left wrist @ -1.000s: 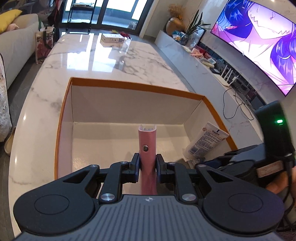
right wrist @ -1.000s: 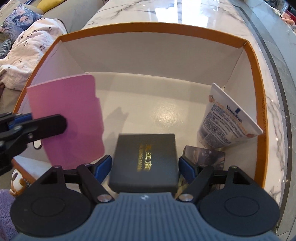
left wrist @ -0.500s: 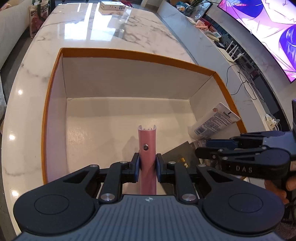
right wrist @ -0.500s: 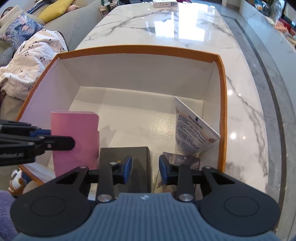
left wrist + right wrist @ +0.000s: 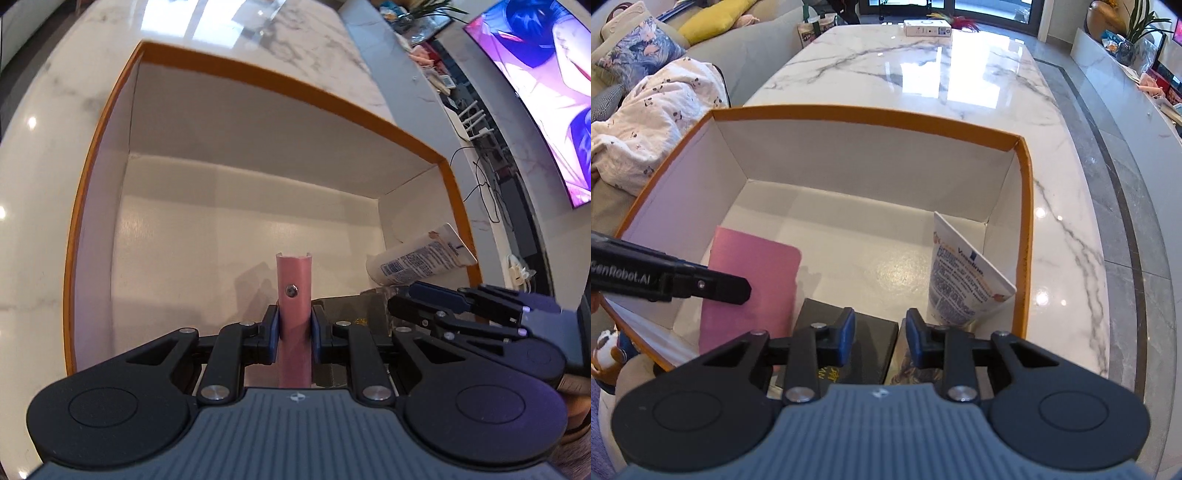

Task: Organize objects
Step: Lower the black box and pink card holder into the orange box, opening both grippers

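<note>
- Nearest the left wrist camera, the left gripper clamps a pink case edge-on, upright, both pads pressed to its flat sides — a firm grasp, held low inside the box.
- In the right wrist view, the right gripper hangs with jaws parted and nothing between them; below it at 6 o'clock lies a black box, flat on the floor of the container, looking already placed.
- Just right of the black box, a darker printed packet lies partly hidden under the right finger; what it is cannot be told.
- The pink case stands at 9 o'clock in the right view, just beside the black box — whether the two touch is unclear.
- At 3 o'clock a lotion tube leans against the right wall, cap end down.
- Beyond, the box floor is bare to its far wall at 12 o'clock, and the marble table runs on past it.
- Step in hand, by appearances: setting the pink case in beside the black box. The next move likely calls for lowering it to the floor, then releasing without toppling it.
</note>
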A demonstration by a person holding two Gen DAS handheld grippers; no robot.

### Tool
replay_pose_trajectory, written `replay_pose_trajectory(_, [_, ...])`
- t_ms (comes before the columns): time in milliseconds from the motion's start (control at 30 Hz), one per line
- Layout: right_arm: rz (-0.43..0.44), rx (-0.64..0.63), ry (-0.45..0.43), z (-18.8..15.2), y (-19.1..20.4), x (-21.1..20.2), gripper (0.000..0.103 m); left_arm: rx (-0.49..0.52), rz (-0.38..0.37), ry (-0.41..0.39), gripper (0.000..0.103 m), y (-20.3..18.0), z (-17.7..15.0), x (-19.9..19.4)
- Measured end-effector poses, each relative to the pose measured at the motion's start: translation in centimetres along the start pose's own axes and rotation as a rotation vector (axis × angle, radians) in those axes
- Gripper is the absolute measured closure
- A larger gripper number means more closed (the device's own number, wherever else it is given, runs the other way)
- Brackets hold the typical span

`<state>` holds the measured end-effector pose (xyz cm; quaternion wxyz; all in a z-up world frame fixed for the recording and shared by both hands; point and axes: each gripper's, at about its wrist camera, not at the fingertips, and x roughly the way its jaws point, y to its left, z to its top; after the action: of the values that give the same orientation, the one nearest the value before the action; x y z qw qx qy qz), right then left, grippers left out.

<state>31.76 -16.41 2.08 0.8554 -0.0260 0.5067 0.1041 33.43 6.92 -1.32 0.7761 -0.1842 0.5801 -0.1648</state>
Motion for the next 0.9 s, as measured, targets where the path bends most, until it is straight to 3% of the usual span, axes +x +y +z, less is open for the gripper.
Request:
replay_pose_trajectory(167, [-0.020,-0.015,0.003,-0.2,0.5,0.5,0.069,0.008,0.061,0.058,0.079,-0.9,0.2,2.0])
replay_pose_trajectory(433, [-0.059,-0.075,-0.016,-0.7,1.1,0.1,0.069,0.044,0.228,0.059,0.058,-1.2,-0.3,2.2])
replay_pose_trajectory(900, [-0.044,-0.059,-0.025,-1.5,1.0,-0.5,0.071,0.088,0.245,0.114,0.060,-2.4,0.0,3.2])
